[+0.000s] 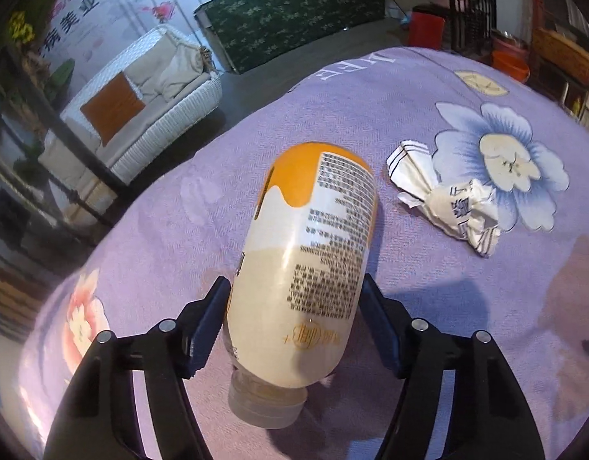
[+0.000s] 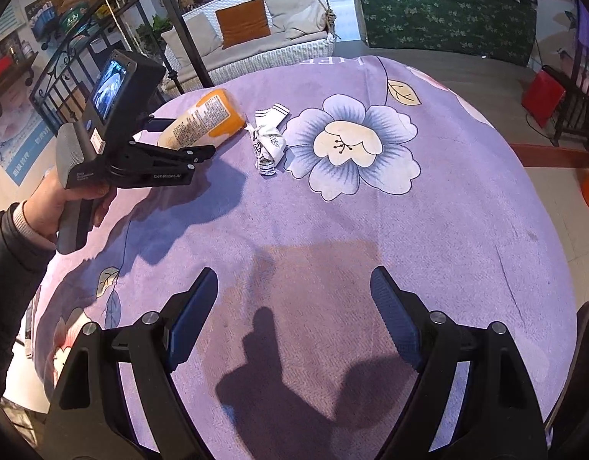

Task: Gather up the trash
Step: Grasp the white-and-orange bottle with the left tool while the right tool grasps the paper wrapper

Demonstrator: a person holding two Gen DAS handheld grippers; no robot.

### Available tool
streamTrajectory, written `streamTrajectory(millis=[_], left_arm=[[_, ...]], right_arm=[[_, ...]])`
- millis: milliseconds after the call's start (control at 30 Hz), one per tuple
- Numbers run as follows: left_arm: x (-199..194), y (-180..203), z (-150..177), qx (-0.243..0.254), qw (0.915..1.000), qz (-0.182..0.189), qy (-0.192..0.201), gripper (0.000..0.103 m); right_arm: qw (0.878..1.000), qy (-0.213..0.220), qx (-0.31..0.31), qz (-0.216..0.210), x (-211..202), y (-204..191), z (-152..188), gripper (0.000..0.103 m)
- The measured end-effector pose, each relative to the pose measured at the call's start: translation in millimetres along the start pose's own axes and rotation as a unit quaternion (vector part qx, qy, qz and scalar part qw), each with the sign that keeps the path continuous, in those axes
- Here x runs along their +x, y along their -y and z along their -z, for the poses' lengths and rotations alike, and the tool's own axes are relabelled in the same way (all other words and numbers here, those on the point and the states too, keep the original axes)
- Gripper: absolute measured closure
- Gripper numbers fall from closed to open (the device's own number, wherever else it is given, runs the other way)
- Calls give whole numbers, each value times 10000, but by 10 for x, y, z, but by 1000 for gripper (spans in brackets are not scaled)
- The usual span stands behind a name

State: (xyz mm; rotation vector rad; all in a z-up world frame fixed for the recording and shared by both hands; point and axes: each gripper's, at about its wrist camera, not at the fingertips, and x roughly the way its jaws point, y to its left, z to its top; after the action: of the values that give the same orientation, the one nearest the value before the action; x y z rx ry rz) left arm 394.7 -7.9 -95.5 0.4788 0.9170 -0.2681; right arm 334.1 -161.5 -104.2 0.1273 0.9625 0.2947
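The left gripper [image 1: 294, 329] straddles the lower body of the cream-and-orange plastic bottle [image 1: 305, 268], which lies on its side on the purple flowered tablecloth [image 1: 179, 230], cap end towards the gripper's base and orange end pointing away. The right pad looks to be against the label; the left pad sits just beside the bottle, and whether it touches I cannot tell. The risk, as I judge it, is a smooth, rounded, tapering body: a squeeze off the widest line could roll it or squirt it forward out of the jaws, perhaps into the crumpled white printed paper wrapper [image 1: 447, 199] lying ahead and to the right of the fingers. A lift on a half grip could let the cap end sag and slip.

The hand [image 2: 60, 199] grips the handle from below, with the gripper tilted steeply down at the table.

The right gripper [image 2: 294, 318] hangs spread wide over bare cloth, nothing between its pads, bottle and wrapper well ahead to its left.
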Motion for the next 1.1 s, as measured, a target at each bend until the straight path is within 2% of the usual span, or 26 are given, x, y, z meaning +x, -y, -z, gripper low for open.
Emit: streamTrajectory(millis=[100, 233, 400, 600, 733, 900, 1033, 1100], left_arm=[[-97, -53, 40, -499, 9979, 399, 85, 38], [-244, -35, 152, -927, 9935, 606, 274, 38], [-505, -11, 389, -1413, 9867, 606, 527, 38], [-801, 50, 650, -1785, 9798, 414, 797, 38], [-864, 27, 781, -2069, 9737, 551, 786, 38], [-926, 33, 928, -2125, 9728, 500, 773, 38], [-945, 40, 996, -2205, 9707, 573, 765, 38], [-957, 44, 1009, -2245, 9695, 601, 778, 38]], right_arm=[[10000, -30, -17, -20, 39, -16, -37, 22], [10000, 7, -65, -52, 90, -41, -120, 22], [9997, 49, -196, -146, 206, -114, -284, 22], [9979, 40, -650, -5, 472, -319, -599, 23], [9969, -124, -779, -50, 747, -434, -847, 31], [9950, -194, -941, 254, 1072, -518, -1055, 37], [9955, -315, -837, 319, 1251, -445, -1111, 63], [9962, -293, -774, 282, 1249, -421, -1101, 66]])
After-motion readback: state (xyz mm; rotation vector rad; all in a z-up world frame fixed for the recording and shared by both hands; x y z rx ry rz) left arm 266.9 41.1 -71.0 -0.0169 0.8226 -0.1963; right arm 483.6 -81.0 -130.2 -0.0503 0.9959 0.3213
